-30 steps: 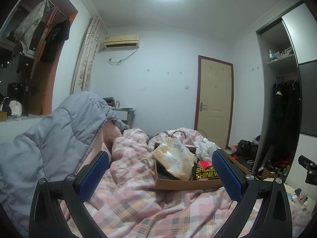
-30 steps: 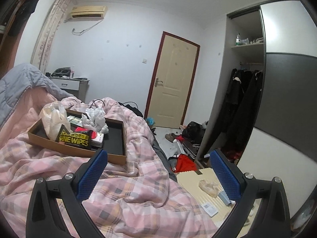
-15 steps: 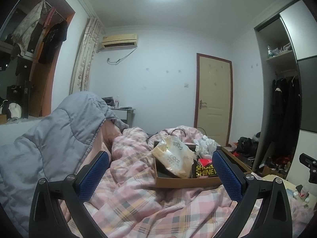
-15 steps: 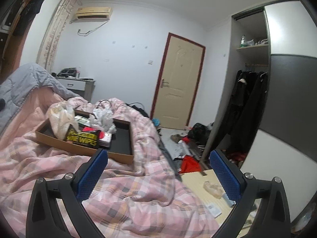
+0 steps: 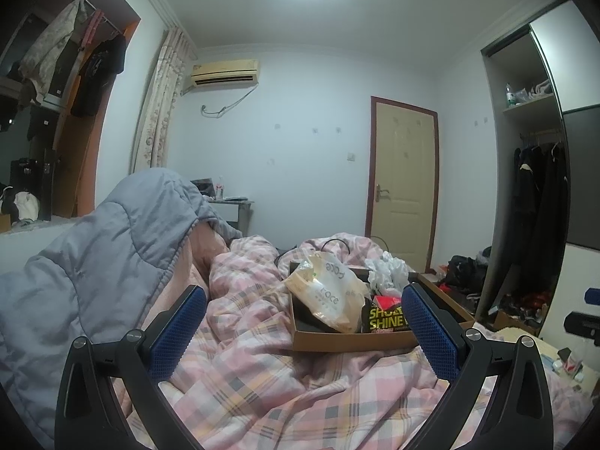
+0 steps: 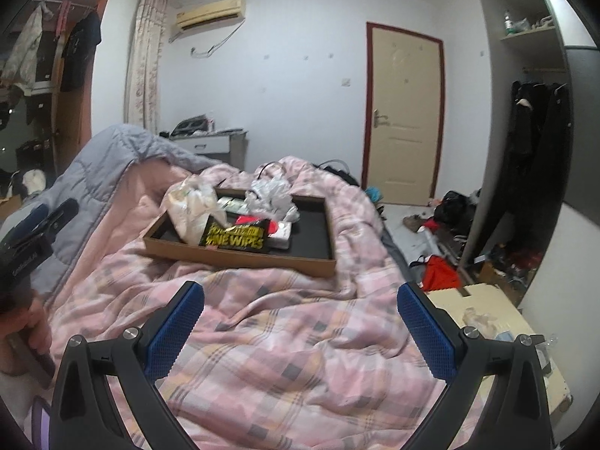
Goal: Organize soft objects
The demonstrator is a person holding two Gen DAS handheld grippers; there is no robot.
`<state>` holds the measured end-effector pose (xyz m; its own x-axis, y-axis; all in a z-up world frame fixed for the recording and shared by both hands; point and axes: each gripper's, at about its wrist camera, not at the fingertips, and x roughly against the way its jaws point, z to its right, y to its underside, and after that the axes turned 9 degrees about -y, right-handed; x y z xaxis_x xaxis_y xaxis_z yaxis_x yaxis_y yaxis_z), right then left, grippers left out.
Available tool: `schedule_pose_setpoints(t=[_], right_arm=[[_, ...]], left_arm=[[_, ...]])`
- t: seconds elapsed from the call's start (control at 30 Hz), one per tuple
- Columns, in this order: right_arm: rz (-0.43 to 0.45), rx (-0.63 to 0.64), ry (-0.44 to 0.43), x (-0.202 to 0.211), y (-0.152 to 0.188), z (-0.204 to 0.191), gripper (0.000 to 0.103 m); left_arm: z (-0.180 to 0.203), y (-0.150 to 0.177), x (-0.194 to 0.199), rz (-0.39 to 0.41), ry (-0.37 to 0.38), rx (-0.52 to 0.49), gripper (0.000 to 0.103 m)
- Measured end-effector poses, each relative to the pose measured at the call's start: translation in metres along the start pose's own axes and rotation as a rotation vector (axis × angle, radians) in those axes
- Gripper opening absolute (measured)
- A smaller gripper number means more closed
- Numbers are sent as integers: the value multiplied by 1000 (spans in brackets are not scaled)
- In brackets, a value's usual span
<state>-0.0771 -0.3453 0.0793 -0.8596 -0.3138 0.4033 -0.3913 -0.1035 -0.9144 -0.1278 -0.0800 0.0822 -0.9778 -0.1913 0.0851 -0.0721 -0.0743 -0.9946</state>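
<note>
tray [image 6: 240,258] on quilt [image 6: 285,337], bags [image 6: 191,206] in tray, door [image 6: 403,120] behind

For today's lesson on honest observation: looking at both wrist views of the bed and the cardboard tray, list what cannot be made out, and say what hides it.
- Shoe shine wipes pack, left wrist view: its right end is hidden by the left gripper finger.
- Cardboard tray, right wrist view: the floor behind the plastic bag is hidden.
- Small items on the cardboard sheet, right wrist view: blurred, too small to identify.
- Right gripper: open, holding nothing.
</note>
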Motion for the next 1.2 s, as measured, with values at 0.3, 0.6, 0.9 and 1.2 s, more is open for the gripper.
schedule_pose_setpoints(t=[0.3, 0.6, 0.9, 1.2], right_arm=[[-5, 67, 62, -1, 4, -12, 102], [21, 85, 106, 2, 3, -12, 102], [40, 95, 138, 3, 3, -14, 102], [53, 111, 153, 5, 4, -17, 102]], left_arm=[[0, 2, -1, -5, -4, -14, 103], [1, 3, -2, -8, -5, -21, 103], [1, 3, -2, -10, -5, -23, 103], [1, 3, -2, -9, -5, -24, 103]])
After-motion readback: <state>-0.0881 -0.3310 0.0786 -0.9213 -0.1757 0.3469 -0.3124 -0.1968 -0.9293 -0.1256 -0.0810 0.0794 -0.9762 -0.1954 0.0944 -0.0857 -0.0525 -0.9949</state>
